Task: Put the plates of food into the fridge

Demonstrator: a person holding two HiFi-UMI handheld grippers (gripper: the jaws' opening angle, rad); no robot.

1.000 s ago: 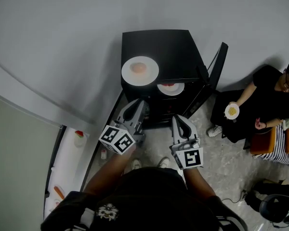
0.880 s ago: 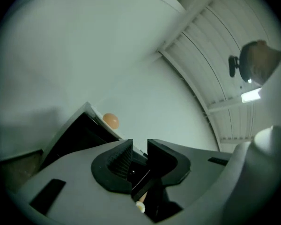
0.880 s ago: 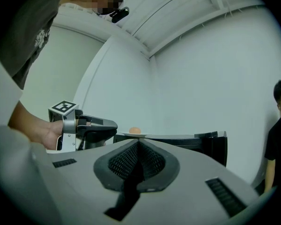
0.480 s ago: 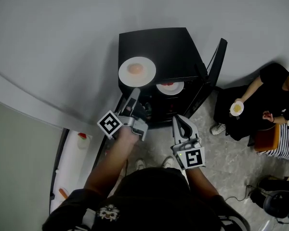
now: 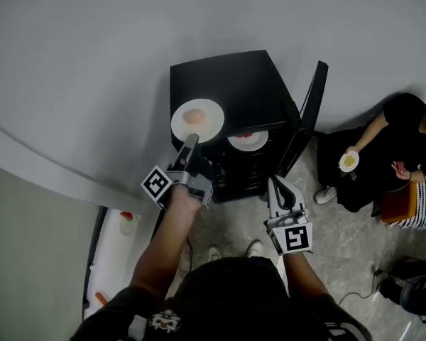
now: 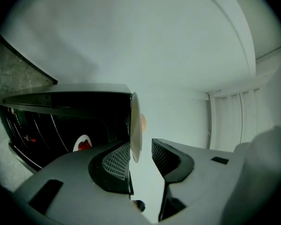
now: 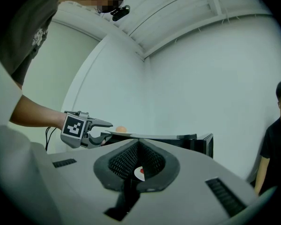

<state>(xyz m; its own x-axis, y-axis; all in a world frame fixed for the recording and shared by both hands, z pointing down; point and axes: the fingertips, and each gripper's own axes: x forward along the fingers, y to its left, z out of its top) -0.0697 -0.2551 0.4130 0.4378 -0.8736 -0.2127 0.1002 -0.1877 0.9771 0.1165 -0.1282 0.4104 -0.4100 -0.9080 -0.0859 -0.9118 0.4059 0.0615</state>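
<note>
Fingers (image 6: 113,163) of the left gripper (image 5: 191,142) are spread wide, having just been opening. The gripper is turned on its side, so that one finger is set above and one below the rim of the white plate (image 5: 197,120). The rim is taken into the gap but not pinched: it lies close against one ribbed black pad, and clear space is left to the other. The plate is round, smooth and shallow, and a rounded piece of orange food (image 5: 194,116) is carried on it. It is set at the front left corner of the flat top of the fridge (image 5: 234,84), a boxy matt black cabinet against a plain pale wall. The door (image 5: 311,101) is swung wide open to the right, so the front is unobstructed. Inside, just under the top, a second white plate (image 5: 248,141) with red food is seen on a shelf, with dark free space beside it. The right gripper (image 5: 277,183) is held before the open front, apart from the fridge, its fingers (image 7: 124,161) pressed together with nothing between them. Speckled stone floor (image 5: 334,222) lies bare around it. At the far right a seated person (image 5: 383,141) is seen with a small plate (image 5: 348,161) of yellow food.
</note>
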